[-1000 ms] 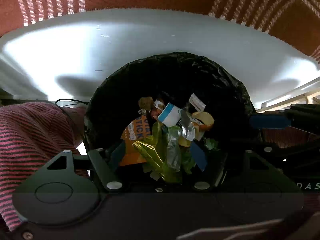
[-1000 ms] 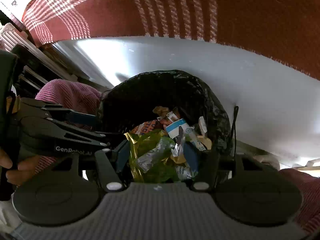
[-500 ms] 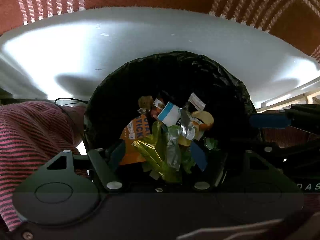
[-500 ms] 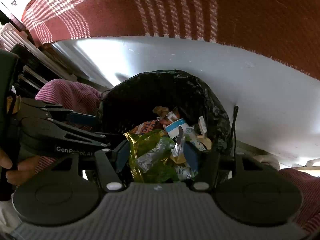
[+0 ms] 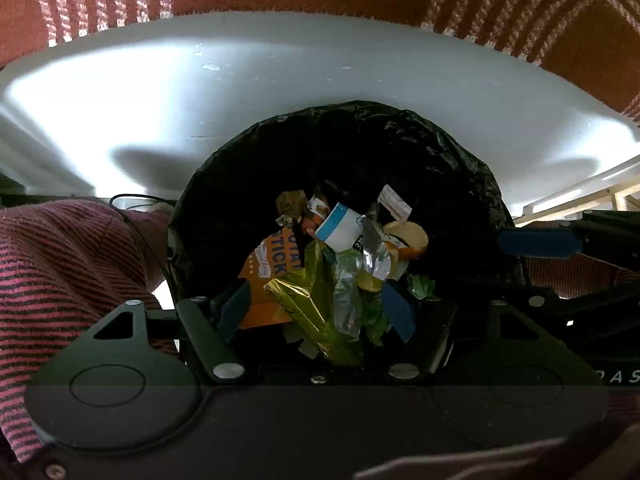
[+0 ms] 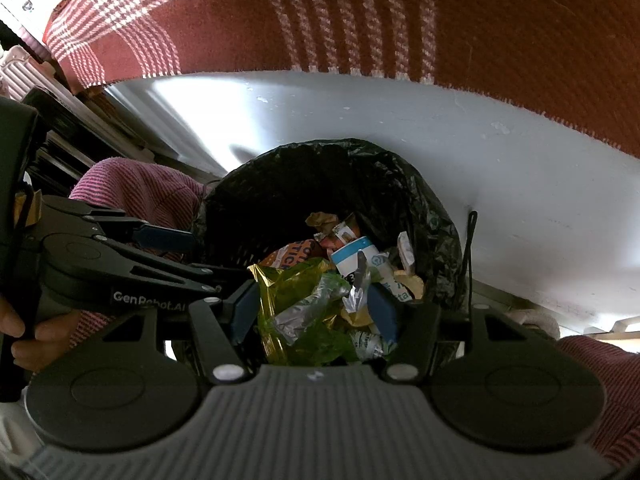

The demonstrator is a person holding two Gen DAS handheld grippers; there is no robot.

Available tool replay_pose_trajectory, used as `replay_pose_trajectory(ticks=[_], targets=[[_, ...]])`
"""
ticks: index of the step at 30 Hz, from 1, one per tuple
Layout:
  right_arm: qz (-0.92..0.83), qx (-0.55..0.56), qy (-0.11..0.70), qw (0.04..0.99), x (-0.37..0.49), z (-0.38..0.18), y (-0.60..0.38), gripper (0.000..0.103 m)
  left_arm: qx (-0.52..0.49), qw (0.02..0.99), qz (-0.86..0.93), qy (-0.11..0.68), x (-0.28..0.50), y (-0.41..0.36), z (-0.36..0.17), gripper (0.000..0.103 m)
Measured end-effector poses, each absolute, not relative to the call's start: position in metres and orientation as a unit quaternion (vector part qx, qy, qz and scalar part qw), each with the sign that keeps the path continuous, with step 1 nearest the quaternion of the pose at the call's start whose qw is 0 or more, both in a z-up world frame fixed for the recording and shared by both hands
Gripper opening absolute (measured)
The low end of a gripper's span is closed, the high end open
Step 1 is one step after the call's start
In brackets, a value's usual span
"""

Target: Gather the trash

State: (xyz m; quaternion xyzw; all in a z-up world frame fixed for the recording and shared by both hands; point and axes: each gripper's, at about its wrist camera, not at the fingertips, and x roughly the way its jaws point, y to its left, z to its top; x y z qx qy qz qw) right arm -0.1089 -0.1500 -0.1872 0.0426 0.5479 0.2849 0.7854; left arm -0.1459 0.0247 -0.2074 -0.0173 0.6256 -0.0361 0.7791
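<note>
Both grippers, left gripper (image 5: 316,312) and right gripper (image 6: 314,310), have fingers spread, pinching nothing; the trash (image 5: 336,272) sits below between them inside the black bin bag (image 5: 440,184).

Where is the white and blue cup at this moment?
In both views the white and blue cup lies on the trash pile inside the black-lined bin, behind the green-gold wrapper.

- The left wrist camera looked steeply down, close over the round black-lined trash bin (image 5: 352,168), which filled mid-frame.
- The right wrist camera faced the same bin (image 6: 320,188) from close by, angled less steeply.
- Both views shared the crumpled wrappers inside, the white floor (image 5: 280,76) and the red plaid rug (image 6: 400,20).
</note>
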Motion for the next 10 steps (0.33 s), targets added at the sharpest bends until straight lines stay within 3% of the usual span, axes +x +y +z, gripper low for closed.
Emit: replay_pose_trajectory(ticks=[10], targets=[[0.284,0.043,0.547,0.786,-0.1092,-0.1874,-0.1493,0.072,-0.017,0.785,-0.04,0.618,-0.1469,0.0226,-0.2031,0.07]])
